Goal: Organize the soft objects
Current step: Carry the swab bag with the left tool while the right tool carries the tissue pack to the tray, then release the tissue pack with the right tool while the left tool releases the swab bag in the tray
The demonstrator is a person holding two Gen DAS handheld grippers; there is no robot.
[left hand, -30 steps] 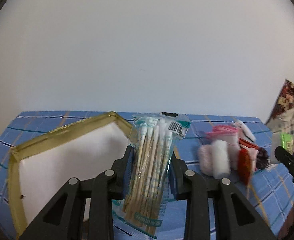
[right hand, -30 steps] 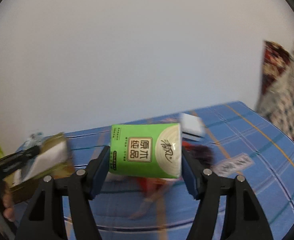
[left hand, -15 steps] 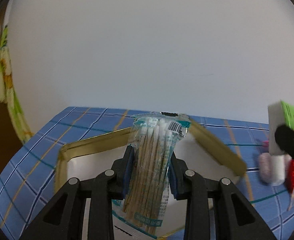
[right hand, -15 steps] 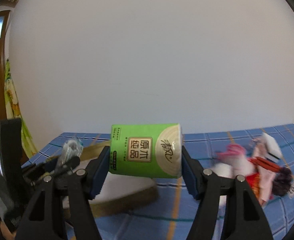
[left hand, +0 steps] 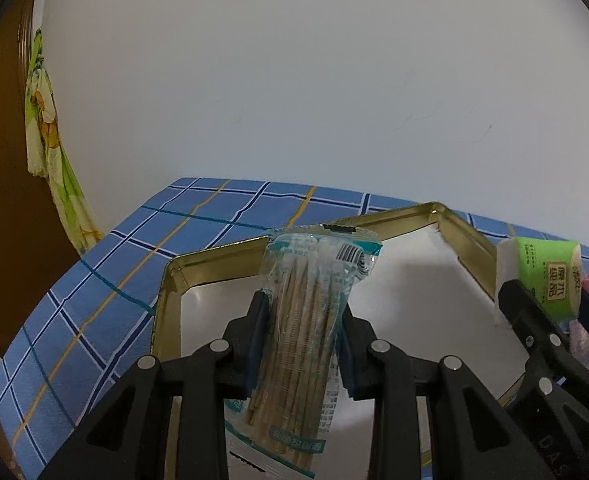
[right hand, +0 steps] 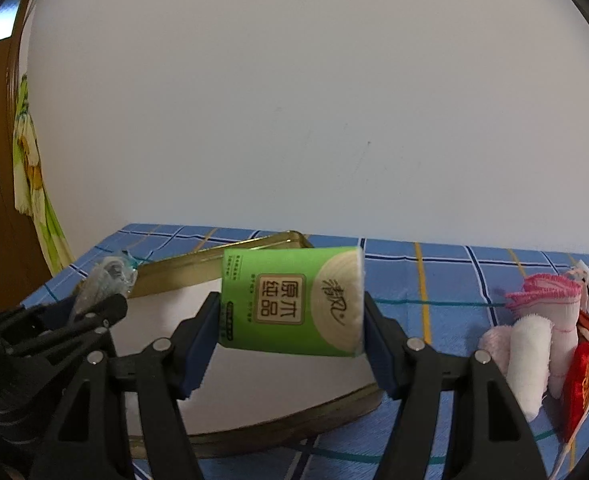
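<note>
Left wrist view: swab bag (left hand: 302, 336) was clamped in the left gripper (left hand: 300, 344) fingers, held over the tray (left hand: 460, 228). Tissue pack (right hand: 292, 306) was clamped in the right gripper (right hand: 290, 344), also above the tray. Tray floor looked bare, so nothing was judged stowed yet. Rolled cloths (right hand: 534, 344) were left on the surface (right hand: 446, 280), beside the tray.

Soft, even room light fills both views, with faint shadows. Fisheye bending curves the edges, dark vignette sits at the corners, and everything looks sharp.
</note>
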